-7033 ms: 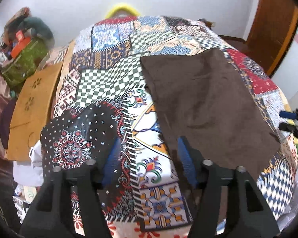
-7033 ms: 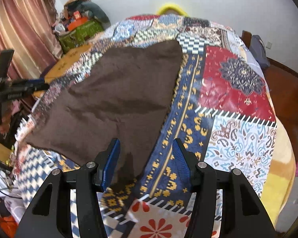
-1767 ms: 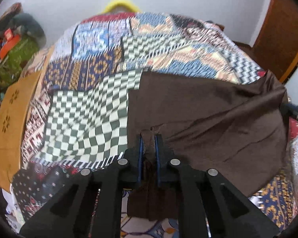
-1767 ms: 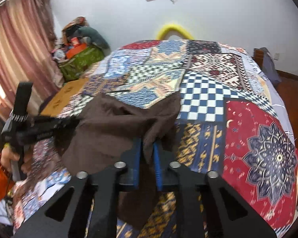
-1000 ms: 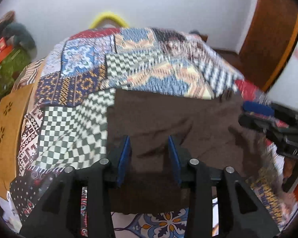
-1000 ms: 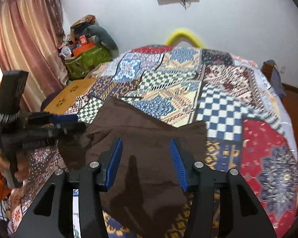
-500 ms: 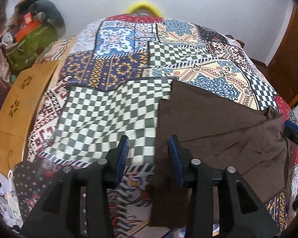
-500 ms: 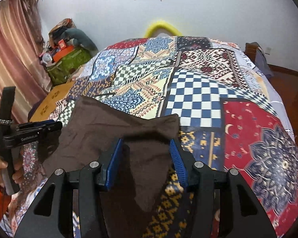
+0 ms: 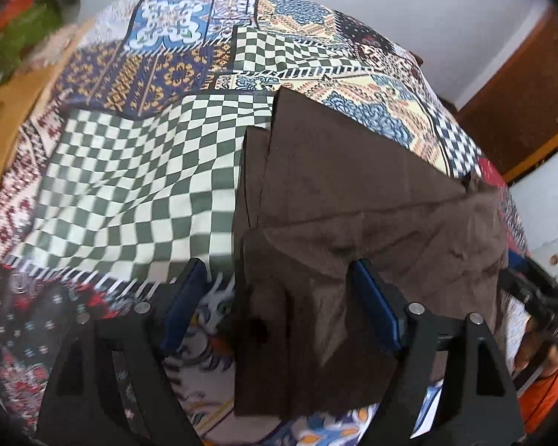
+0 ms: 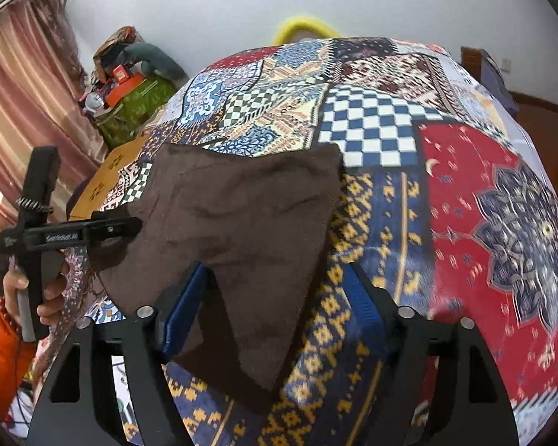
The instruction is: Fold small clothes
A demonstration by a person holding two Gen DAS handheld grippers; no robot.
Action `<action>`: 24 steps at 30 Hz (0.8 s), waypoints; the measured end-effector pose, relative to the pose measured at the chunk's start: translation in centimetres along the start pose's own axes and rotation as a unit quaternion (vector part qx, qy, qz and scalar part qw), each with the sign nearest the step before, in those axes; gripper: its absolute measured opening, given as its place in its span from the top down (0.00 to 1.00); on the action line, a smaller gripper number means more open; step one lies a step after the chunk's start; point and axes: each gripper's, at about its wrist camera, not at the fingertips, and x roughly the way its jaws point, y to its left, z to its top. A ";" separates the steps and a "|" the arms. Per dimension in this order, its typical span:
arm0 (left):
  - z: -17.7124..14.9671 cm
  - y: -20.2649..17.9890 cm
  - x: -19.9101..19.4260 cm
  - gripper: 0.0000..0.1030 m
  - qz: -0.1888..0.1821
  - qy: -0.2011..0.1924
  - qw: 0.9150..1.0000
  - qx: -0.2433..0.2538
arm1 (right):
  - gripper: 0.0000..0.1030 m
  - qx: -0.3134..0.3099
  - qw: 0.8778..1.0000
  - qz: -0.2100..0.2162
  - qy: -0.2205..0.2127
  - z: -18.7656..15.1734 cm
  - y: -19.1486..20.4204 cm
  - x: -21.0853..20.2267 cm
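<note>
First fold laid: my left gripper (image 9: 279,304) and right gripper (image 10: 275,304) have just been opening, fingers apart over the brown cloth (image 10: 241,219), folded mid-bedspread (image 10: 465,193). Next, regrip its near edge.

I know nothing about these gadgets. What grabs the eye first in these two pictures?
The loud patchwork bedspread fills both views, checks and red medallions everywhere. On it lies a plain brown cloth, folded over itself, with layered edges at its left side. At the bottom of each picture, two black fingers with blue pads stand open over it: left gripper, right gripper.
</note>
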 end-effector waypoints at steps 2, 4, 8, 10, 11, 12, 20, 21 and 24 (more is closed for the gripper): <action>0.5 0.1 0.2 0.24 -0.014 -0.002 1.000 -0.010 | 0.28 -0.009 1.000 0.002 -0.004 0.5 0.2 0.3; 0.7 0.0 0.3 0.33 -0.030 -0.007 0.999 -0.012 | 0.31 -0.012 1.000 0.010 -0.005 0.8 0.5 0.7; 0.8 -0.6 0.2 0.60 -0.048 -0.018 0.999 -0.007 | 0.50 -0.017 1.000 0.011 -0.003 1.0 1.4 1.8; 0.8 -0.8 -0.2 0.73 -0.054 -0.018 0.998 -0.005 | 0.62 -0.023 1.000 0.005 -0.006 0.9 1.9 2.2; 0.8 -0.9 -0.5 0.80 -0.051 -0.020 0.998 0.000 | 0.72 -0.027 1.000 0.004 -0.005 0.9 2.2 2.2; 0.8 -1.0 -0.6 0.84 -0.046 -0.023 0.999 0.005 | 0.80 -0.031 1.000 0.005 -0.006 0.9 2.5 2.1; -1.9 -2.5 -6.8 0.87 0.009 -0.087 0.994 0.058 | 0.87 -0.061 0.998 0.022 -0.021 1.2 5.6 -0.6; -2.4 -2.6 -8.3 0.87 0.016 -0.099 0.993 0.064 | 0.89 -0.066 0.997 0.026 -0.025 1.3 6.3 -1.2; -3.7 -2.4 -11.5 0.87 0.034 -0.129 0.988 0.076 | 0.90 -0.076 0.996 0.038 -0.031 1.4 8.1 -2.3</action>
